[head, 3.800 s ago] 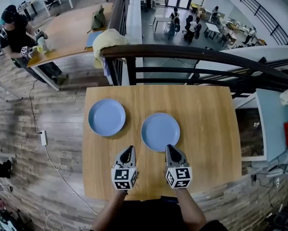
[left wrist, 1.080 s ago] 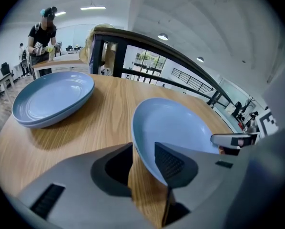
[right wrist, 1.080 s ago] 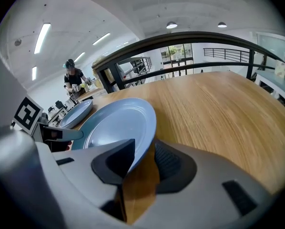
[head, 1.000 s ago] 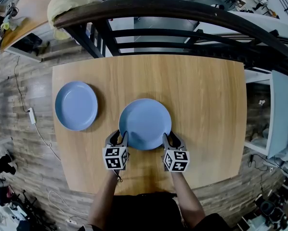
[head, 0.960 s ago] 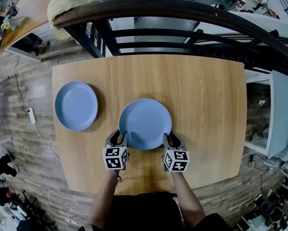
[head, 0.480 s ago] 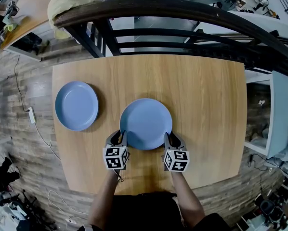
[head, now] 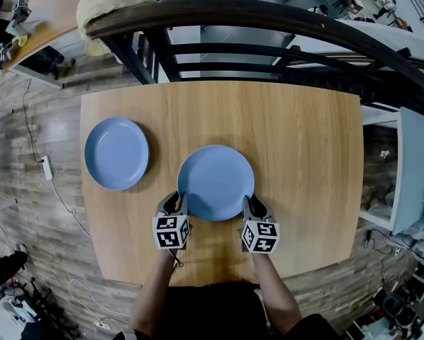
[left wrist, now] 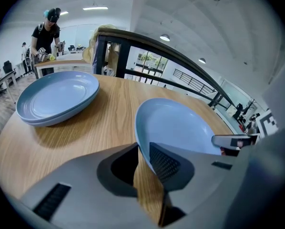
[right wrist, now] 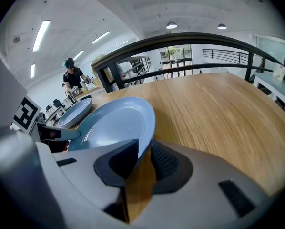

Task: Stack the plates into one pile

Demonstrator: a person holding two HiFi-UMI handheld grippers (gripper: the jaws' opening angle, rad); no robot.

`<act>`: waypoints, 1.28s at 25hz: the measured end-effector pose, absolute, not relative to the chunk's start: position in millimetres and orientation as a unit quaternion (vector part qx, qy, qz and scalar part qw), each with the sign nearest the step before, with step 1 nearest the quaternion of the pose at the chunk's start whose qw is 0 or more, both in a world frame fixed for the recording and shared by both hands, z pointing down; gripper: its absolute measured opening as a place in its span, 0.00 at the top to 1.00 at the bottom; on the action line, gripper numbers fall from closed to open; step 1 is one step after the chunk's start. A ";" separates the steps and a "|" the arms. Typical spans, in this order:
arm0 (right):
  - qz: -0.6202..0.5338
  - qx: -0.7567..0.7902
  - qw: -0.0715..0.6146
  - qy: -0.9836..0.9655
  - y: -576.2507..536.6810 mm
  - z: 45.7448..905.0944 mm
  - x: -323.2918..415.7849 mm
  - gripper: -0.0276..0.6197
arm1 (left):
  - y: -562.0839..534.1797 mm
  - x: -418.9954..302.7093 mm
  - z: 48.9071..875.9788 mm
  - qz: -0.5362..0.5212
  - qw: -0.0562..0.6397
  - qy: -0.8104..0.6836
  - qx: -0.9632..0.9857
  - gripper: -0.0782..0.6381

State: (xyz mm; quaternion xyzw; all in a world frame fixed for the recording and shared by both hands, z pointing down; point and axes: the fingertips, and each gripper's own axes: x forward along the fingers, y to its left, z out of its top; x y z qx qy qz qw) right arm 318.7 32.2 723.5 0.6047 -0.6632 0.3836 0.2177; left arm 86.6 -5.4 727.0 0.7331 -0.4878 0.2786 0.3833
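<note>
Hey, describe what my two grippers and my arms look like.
Both the left gripper and right gripper are grey moulded plastic, with two tapering jaws lined with dark ribbed pads. Each carries a white cube with black square markers. No cables show. The forearms are unsleeved.

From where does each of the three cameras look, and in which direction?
Head view: on the person's head, looking steeply down at the table; forearms, left claw and right claw show.
Left gripper view: rides the left claw, looking along its jaws, which have just been closing on the rim of the near plate.
Right gripper view: rides the right claw, looking along its jaws, likewise just closing on that rim.
Shared: both gripper views show the near plate, the far plate and the opposite claw.
</note>
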 end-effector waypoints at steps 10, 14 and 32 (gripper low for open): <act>0.371 0.604 0.217 -0.671 31.6 710.8 314.2 0.81 | -4.9 81.8 714.0 0.264 0.377 -0.494 0.738 0.78; 0.366 0.604 0.217 -0.674 37.2 700.7 313.0 0.81 | 2.4 80.2 704.5 0.259 0.376 -0.496 0.739 0.78; 0.327 0.574 0.198 -0.724 25.8 647.9 285.8 0.81 | 20.7 50.7 653.3 0.220 0.366 -0.547 0.720 0.78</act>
